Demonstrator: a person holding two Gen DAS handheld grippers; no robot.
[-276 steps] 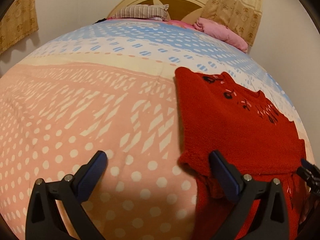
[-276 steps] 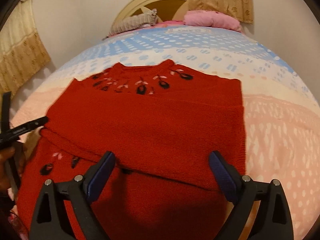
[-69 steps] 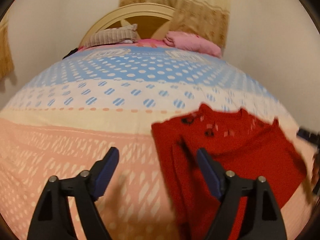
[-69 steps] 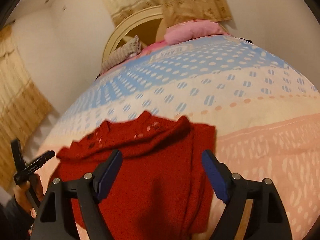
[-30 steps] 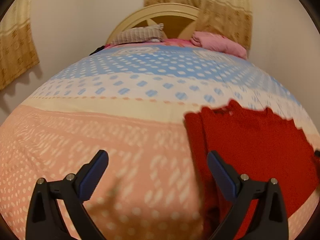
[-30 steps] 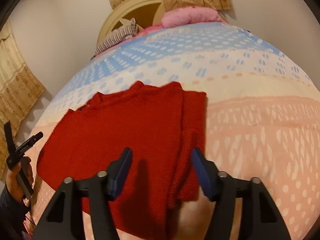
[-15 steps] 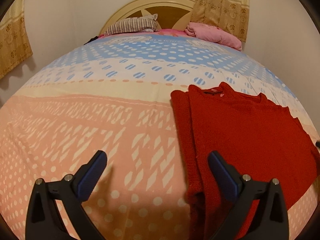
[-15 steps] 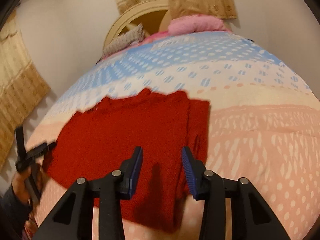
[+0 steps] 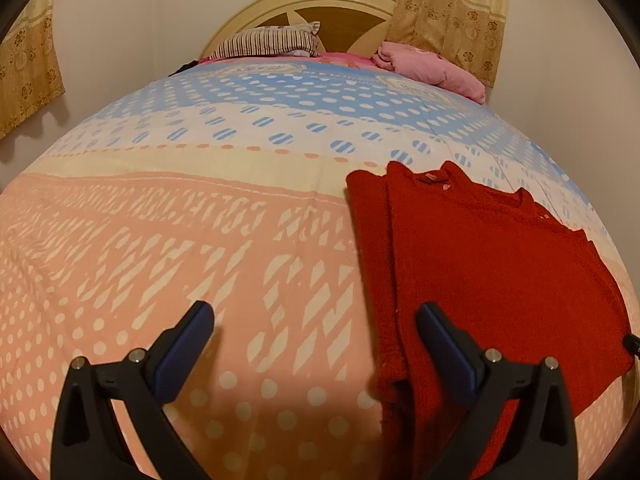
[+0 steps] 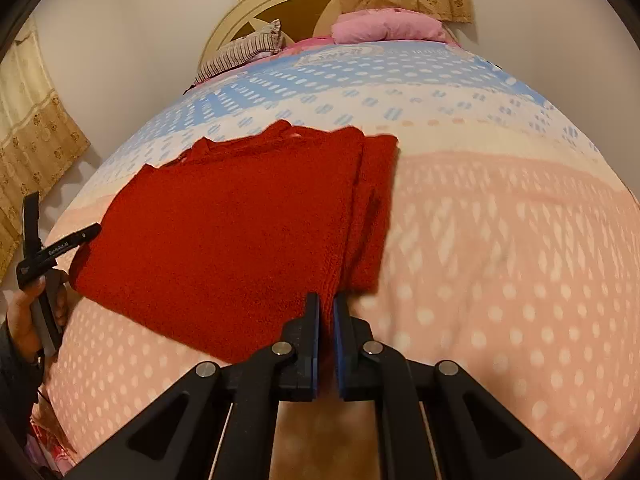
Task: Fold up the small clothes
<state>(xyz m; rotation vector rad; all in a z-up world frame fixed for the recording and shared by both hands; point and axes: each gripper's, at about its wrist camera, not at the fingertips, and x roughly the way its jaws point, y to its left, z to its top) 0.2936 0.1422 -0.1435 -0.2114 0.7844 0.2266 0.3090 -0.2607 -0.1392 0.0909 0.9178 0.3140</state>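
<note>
Bedroom, warm light; one bed with a printed cotton bedspread (image 9: 208, 240), smooth and taut, banded peach nearest, cream, then blue farther off, all set with pale dots and dashes.

Nearest, right gripper (image 10: 327, 304): black plastic arms, blue pads. Its jaws had just closed to a narrow slit, and the near edge of the red sweater (image 10: 240, 232) sat pinched between the pads. Left gripper (image 9: 314, 316), same make, hung with jaws wide over bare peach cloth, its right pad overlapping the sweater's left margin in view; contact there could not be judged. In the right wrist view, a hand (image 10: 30, 312) gripped that tool at the left edge, dark sleeve below.

One sweater, coarse fuzzy knit, deep red, lay folded flat into a rough rectangle on the peach band, its far end reaching the cream and blue. A narrow folded strip showed along one long side; a notched neckline at the far end.

Farthest: one striped pillow (image 9: 266, 42), one pink padded bundle (image 9: 430, 68), soft and rumpled. Behind them one arched cream headboard (image 9: 332, 4) with brown panels. Two tan floral curtains (image 9: 448, 4), one each side, on plain pale wall.
</note>
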